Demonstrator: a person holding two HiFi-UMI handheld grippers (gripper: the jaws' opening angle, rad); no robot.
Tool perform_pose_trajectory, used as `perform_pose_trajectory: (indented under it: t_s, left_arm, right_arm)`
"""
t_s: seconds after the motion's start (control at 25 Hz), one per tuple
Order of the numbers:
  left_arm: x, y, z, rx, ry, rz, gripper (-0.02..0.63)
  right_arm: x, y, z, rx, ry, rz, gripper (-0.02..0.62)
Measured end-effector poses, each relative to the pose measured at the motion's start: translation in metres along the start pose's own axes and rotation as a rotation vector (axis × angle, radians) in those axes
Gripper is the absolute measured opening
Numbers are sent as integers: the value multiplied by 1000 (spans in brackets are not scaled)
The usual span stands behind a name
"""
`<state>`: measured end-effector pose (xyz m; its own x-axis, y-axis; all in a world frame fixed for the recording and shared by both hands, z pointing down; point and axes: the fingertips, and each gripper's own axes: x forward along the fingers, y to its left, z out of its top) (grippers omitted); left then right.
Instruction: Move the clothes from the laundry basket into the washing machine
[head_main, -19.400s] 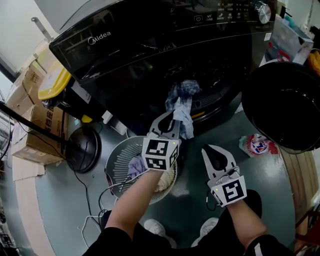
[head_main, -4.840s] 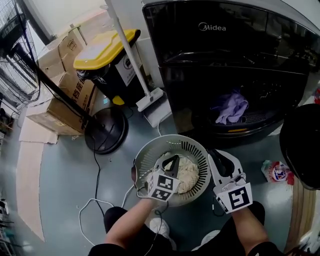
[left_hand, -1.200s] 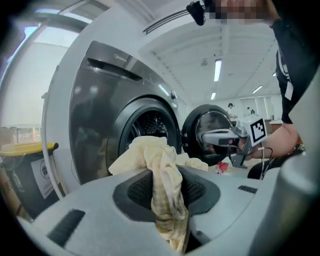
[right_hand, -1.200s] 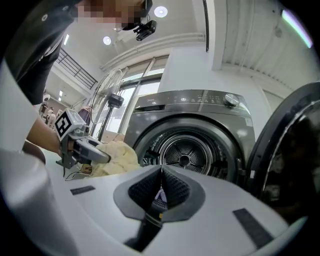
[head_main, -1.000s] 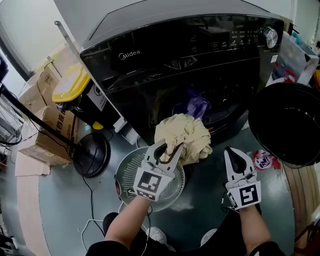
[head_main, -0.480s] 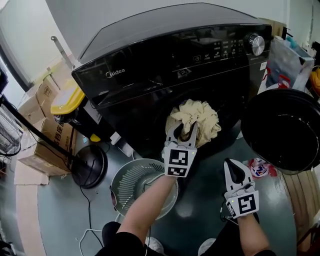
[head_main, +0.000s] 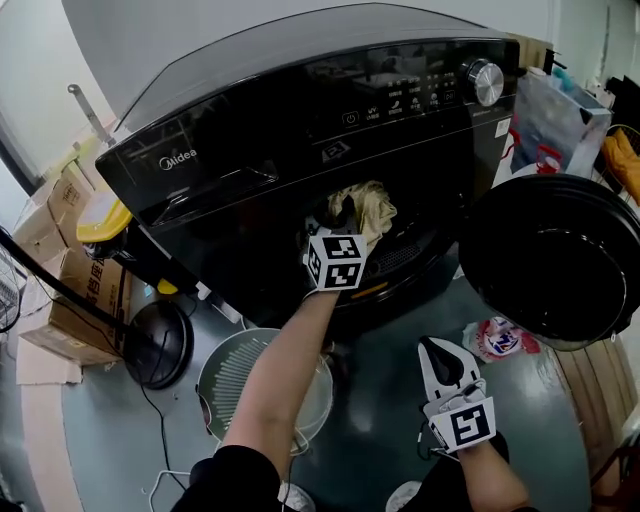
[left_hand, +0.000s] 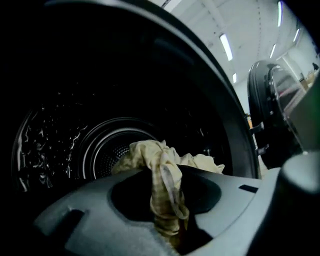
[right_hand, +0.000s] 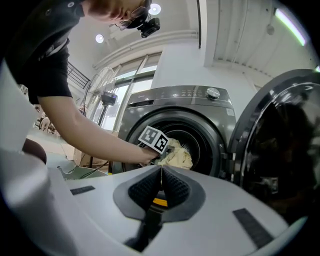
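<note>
Left tool grips beige cloth at the washer mouth; right tool, closed empty, beside the open door.

Crumpled cream garment in the drum mouth of the open black washing machine; grey laundry basket on the floor in front.

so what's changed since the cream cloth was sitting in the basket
The left gripper lifted the cream garment out of the laundry basket and carried it into the washing machine's drum, still clamped on it. The right gripper stayed shut and empty; the door stayed open.
</note>
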<state>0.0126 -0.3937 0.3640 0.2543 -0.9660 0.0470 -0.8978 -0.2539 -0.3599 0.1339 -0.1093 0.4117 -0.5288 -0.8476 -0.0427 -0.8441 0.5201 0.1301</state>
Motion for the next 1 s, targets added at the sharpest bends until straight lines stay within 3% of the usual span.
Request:
perform_pose_trajectory:
  t_s: [0.16, 0.24, 0.28, 0.36, 0.56, 0.72, 1.0]
  left_arm:
    - [29, -1, -59, -21, 185, -33, 180]
    - [31, -7, -78, -62, 233, -73, 298]
    - [30, -8, -81, -78, 233, -81, 309]
    - [26, -7, -78, -90, 211, -75, 346]
    - [-2, -4, -59, -63, 121, -38, 367]
    - [-30, -18, -40, -59, 38, -68, 367]
    - [-100, -37, -6, -137, -71, -130, 367]
  right_arm:
    - [-4, -1, 2, -23, -12, 1, 9]
    - [-5, -3, 1, -34, -11, 0, 9]
    - [-5, -3, 0, -31, -6, -3, 9]
    - [-5, -3, -2, -15, 3, -8, 9]
    - [0, 8, 7, -42, -25, 14, 9]
    - [3, 13, 8, -41, -23, 19, 9]
    - [10, 15, 27, -43, -40, 16, 9]
